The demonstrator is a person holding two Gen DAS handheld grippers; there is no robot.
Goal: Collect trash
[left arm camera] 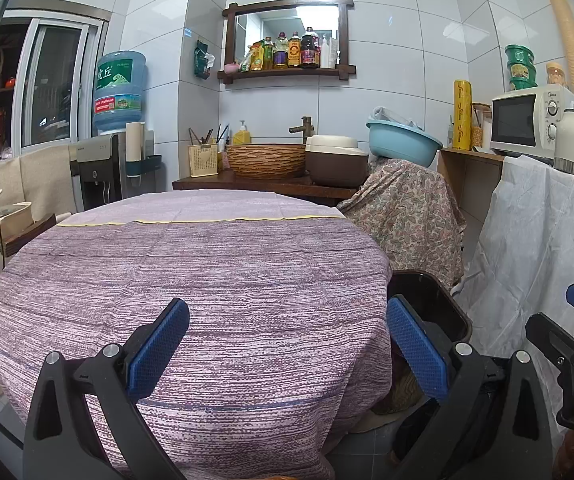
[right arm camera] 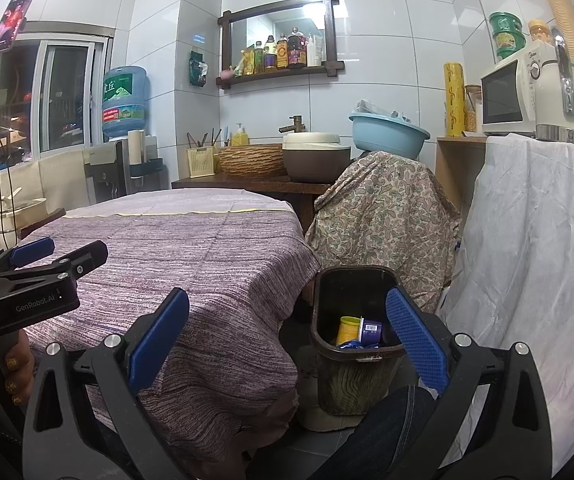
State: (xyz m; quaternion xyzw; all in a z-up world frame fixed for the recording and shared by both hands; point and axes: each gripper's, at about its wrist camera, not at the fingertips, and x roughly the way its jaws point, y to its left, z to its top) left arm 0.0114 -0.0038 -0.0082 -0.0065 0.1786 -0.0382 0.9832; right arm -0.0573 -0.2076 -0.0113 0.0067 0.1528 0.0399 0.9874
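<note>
A dark trash bin (right arm camera: 357,380) stands on the floor just right of the round table (right arm camera: 191,248), which is covered by a purple striped cloth. Inside the bin lie a yellow cup (right arm camera: 347,329), a purple-and-white cup (right arm camera: 371,330) and a blue wrapper (right arm camera: 354,345). My right gripper (right arm camera: 287,336) is open and empty, between the table edge and the bin. My left gripper (left arm camera: 287,344) is open and empty over the near part of the table (left arm camera: 207,260). In the left wrist view only the bin's rim (left arm camera: 449,300) shows, with the right gripper (left arm camera: 563,314) at the far right. The left gripper (right arm camera: 79,249) appears at the left of the right wrist view.
A floral-draped object (right arm camera: 383,216) topped by a blue basin (right arm camera: 387,132) stands behind the bin. A white sheet (right arm camera: 527,260) hangs at the right below a microwave (right arm camera: 507,94). A sink counter (right arm camera: 255,182) and a water dispenser (right arm camera: 123,100) stand behind the table. A person's knee (right arm camera: 391,420) is below the bin.
</note>
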